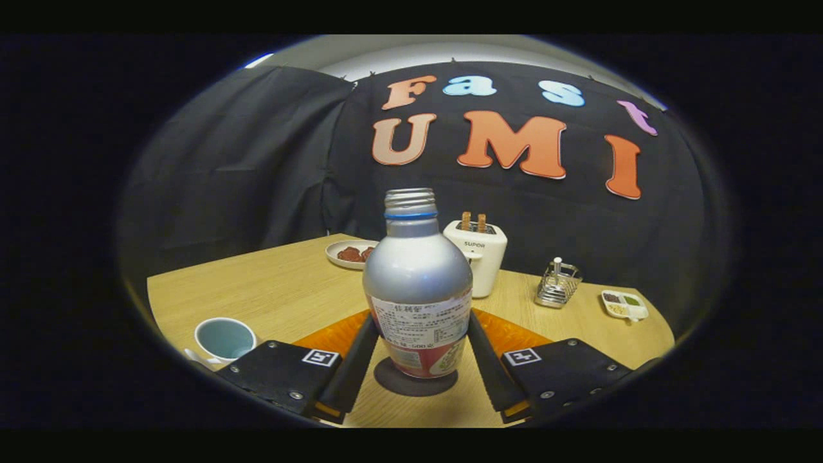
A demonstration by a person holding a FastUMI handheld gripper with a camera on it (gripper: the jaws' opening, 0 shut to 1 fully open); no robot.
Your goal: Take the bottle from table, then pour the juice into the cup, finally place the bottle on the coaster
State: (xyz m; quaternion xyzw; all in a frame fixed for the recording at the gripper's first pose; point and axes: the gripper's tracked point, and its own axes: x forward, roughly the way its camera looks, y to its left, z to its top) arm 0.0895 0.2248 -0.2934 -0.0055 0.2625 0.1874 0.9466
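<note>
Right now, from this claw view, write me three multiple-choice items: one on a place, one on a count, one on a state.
1. Where is the cup?
A. on a shelf
B. on the table, beside the claw's left finger
C. on the floor

2. How many brown slices stand in the toaster?
A. one
B. two
C. four

3. The bottle is:
A. capped
B. lying down
C. upright, uncapped, between the fingers

Key: B, the cup sits next to the left finger. B, two slices stick up. C, its bare threaded neck shows and both fingers press its sides.
</note>
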